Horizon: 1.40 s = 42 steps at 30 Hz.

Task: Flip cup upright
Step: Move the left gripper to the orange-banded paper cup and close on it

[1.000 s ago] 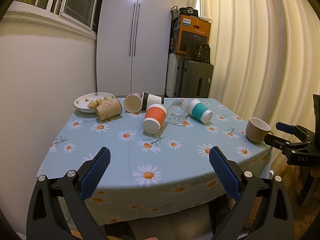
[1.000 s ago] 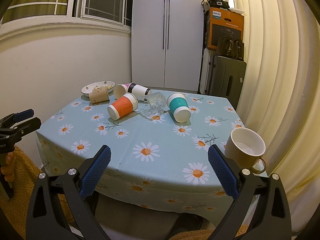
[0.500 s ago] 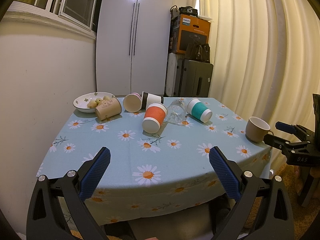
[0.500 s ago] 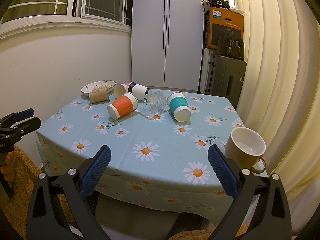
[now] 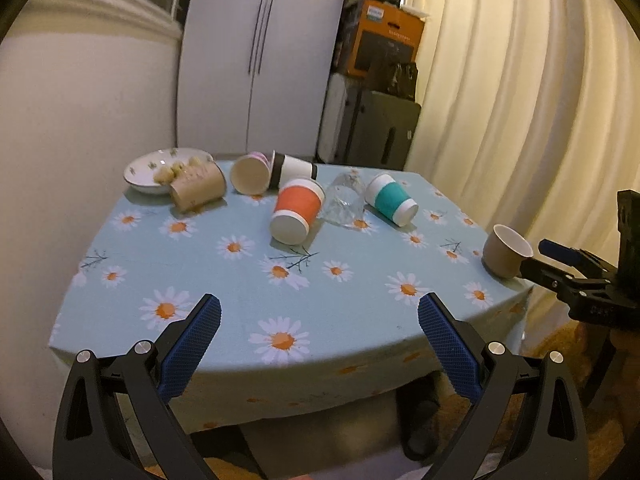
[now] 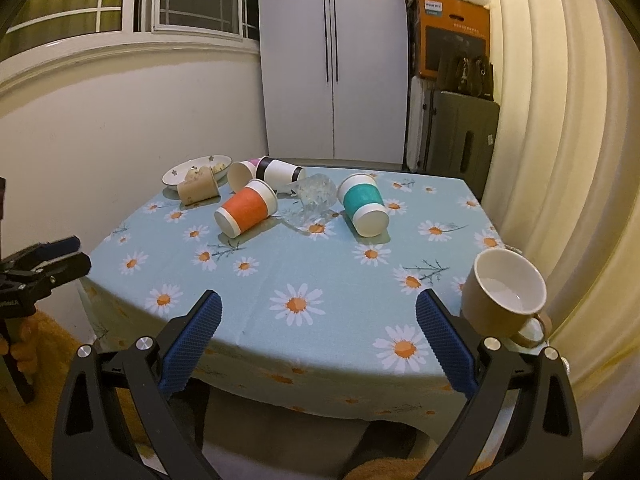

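Note:
Several cups lie on their sides on the daisy tablecloth [image 5: 240, 280]: an orange one [image 5: 298, 210], a teal one [image 5: 390, 199], a clear glass [image 5: 346, 202], a black-and-white one [image 5: 294, 168], a pink one [image 5: 252, 172] and a tan one [image 5: 198, 188]. They also show in the right wrist view: orange [image 6: 246, 212], teal [image 6: 364, 204], glass [image 6: 314, 196]. A beige mug [image 6: 502, 292] stands upright at the table's right edge. My left gripper [image 5: 319, 332] is open and empty before the table's front edge. My right gripper [image 6: 318, 328] is open and empty, the mug beside its right finger.
A flowered bowl [image 5: 160, 170] with food sits at the back left by the wall. A white wardrobe [image 5: 256, 60], suitcases and an orange box [image 5: 388, 46] stand behind the table. Curtains [image 5: 520, 100] hang on the right.
The left wrist view has tilted and shifted slightly, so the table looks rotated. The right gripper has barely moved. No cup has moved.

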Each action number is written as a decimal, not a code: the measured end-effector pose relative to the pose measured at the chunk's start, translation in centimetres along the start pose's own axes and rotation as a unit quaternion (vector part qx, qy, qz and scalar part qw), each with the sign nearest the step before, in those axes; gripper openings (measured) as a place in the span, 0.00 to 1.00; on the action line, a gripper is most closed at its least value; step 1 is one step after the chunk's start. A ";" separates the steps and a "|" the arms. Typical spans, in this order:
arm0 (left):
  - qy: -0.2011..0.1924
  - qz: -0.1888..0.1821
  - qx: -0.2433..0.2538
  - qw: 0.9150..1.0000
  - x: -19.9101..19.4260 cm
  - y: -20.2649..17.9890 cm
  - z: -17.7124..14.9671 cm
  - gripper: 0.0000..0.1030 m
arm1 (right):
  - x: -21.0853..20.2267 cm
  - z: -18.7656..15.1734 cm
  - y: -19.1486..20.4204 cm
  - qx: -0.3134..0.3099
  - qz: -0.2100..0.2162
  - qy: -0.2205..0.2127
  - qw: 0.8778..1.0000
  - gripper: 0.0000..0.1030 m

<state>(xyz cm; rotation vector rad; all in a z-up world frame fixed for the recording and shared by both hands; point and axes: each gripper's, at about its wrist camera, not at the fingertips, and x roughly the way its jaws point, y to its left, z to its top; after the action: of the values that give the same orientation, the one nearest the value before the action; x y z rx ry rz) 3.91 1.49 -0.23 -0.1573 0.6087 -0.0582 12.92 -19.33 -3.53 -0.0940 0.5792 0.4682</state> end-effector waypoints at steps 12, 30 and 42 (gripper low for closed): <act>0.107 -0.025 0.017 0.994 8.7 1.7 7.0 0.94 | 6.4 6.7 -1.5 0.059 0.062 0.065 0.994 0.94; 0.263 -0.021 0.059 0.963 24.0 1.7 13.0 0.92 | 16.3 9.2 -5.0 0.138 0.109 0.161 0.971 0.90; 0.350 0.020 0.099 0.931 30.3 1.6 13.1 0.84 | 17.8 8.9 -6.6 0.169 0.141 0.177 0.959 0.89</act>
<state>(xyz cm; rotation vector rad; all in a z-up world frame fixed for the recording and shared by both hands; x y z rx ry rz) 36.26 1.71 -6.98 0.0814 1.3141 -0.1384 33.48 -16.18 -6.09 0.2397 1.0255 0.6277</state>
